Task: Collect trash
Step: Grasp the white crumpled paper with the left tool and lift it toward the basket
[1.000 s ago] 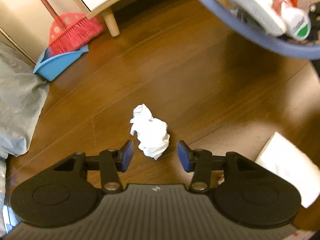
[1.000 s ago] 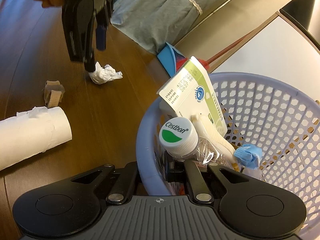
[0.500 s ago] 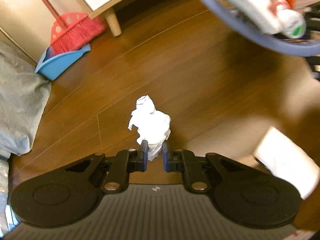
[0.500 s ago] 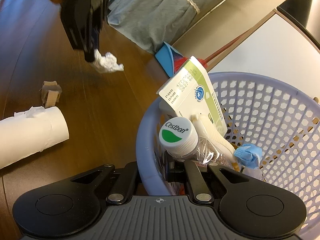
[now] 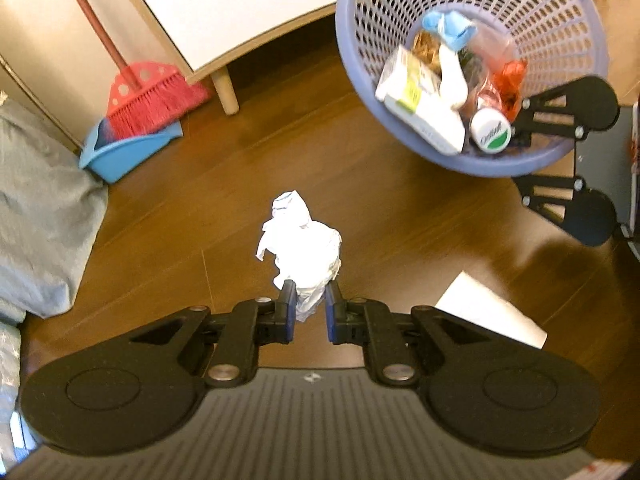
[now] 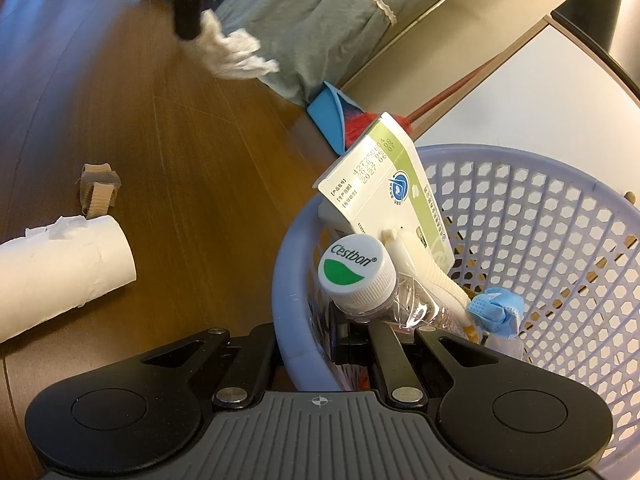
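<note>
The crumpled tissue had left the floor: a second before it lay between the spread jaws of the left gripper, and now those jaws pinched its lower end and carried it in the air, the wad standing out ahead of the fingertips. The pick was therefore done, and only the drop remained. The lilac basket sat ahead and to the right of that gripper, already holding a carton, a bottle and other scraps. The right gripper stayed clamped on the basket's near rim, tilting its mouth toward the tissue. On the floor to its left a paper roll and a small brown scrap still waited.
</note>
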### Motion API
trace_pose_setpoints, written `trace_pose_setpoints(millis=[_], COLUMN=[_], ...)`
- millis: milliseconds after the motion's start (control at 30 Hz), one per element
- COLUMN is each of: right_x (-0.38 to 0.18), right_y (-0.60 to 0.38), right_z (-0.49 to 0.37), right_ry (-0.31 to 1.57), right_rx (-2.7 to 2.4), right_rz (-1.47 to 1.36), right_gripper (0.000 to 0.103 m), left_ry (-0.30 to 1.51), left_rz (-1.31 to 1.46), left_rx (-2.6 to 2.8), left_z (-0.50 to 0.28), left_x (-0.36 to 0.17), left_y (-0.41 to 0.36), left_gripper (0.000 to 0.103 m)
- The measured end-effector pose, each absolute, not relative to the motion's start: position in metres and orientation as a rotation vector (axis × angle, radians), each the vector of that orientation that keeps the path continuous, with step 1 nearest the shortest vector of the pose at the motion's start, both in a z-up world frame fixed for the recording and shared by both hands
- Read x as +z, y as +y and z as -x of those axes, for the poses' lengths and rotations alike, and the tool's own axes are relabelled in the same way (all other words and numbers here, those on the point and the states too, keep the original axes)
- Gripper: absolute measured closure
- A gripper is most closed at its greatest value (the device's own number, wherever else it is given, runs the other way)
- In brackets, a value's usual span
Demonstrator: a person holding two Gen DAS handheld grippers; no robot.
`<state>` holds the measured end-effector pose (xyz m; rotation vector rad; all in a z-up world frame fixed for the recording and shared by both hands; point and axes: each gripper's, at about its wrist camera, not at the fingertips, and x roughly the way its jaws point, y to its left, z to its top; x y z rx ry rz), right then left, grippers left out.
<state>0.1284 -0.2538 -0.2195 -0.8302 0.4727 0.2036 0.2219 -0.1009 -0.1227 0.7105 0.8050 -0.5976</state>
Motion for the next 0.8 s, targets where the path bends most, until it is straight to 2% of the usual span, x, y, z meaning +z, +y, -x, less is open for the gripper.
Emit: trace_pose_setpoints(millis=[800], right_x=[-0.219], right_y=[-0.256], right_z=[-0.129], right_ry=[0.473], right_rx=[0.206], right_rz=[0.832], right_gripper=[0.099], left_ry=[0.663], left_rz=[-0.68], left_rx=[-0.685], left_z=[-0.217], left_x=[-0.067], left_y=[-0.14], left_gripper=[0.092])
